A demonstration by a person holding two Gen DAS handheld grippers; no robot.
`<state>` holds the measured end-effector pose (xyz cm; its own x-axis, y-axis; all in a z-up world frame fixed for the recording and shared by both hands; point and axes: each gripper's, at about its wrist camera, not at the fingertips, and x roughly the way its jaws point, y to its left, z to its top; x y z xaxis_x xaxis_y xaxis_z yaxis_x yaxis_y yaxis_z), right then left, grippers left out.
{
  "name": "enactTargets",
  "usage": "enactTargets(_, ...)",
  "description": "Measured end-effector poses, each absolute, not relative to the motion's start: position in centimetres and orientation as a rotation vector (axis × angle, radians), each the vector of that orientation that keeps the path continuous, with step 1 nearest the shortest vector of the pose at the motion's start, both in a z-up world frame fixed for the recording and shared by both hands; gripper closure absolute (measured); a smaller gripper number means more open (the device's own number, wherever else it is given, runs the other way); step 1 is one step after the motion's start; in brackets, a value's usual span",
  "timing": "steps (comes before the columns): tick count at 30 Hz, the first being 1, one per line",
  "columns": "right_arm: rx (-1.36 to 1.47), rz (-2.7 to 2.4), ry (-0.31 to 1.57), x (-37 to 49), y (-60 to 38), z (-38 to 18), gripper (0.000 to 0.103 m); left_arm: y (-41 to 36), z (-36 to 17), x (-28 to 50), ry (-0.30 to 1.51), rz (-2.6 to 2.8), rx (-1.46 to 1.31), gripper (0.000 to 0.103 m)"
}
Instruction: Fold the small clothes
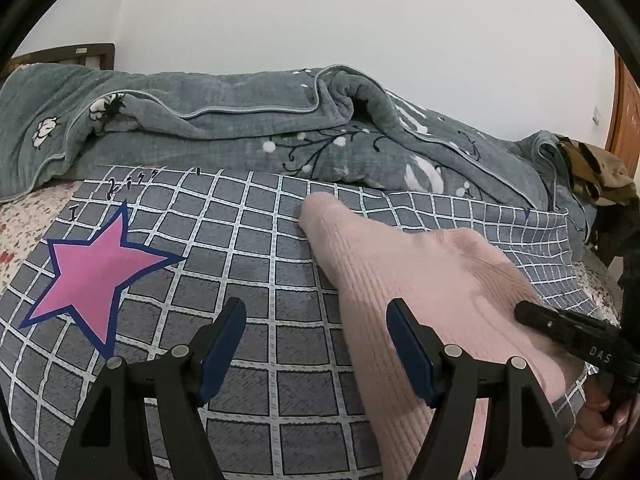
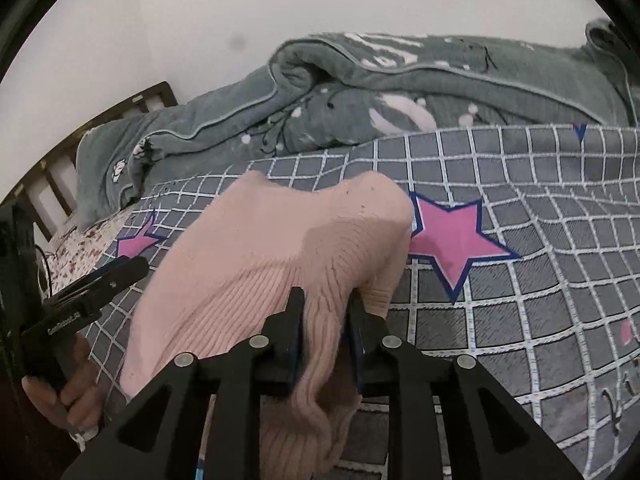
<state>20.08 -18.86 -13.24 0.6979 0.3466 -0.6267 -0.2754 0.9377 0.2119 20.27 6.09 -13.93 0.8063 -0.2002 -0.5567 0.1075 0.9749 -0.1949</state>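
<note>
— On the checked sheet [image 1: 256, 272], the right gripper [image 2: 326, 304] is clamped on a bunch of the pink knit [image 2: 256, 264]; that thick rib could slide out, I'd guess.
— And the left gripper [image 1: 316, 320] stands apart, holding nothing. The knit looks soft, humped, half-lifted.

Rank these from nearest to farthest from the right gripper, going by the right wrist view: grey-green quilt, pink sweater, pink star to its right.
1. pink sweater: between the fingers of the right gripper, pinched there.
2. pink star: printed on the checked sheet, just right of the sweater.
3. grey-green quilt: bunched along the far side of the bed, by the wall.
</note>
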Motion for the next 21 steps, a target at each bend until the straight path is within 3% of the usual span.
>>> enactTargets(21,0.1,0.392,0.731,16.5,-20.1,-13.2,0.077,3.0,-14.1,17.4,0.654,-0.348,-0.172,0.032)
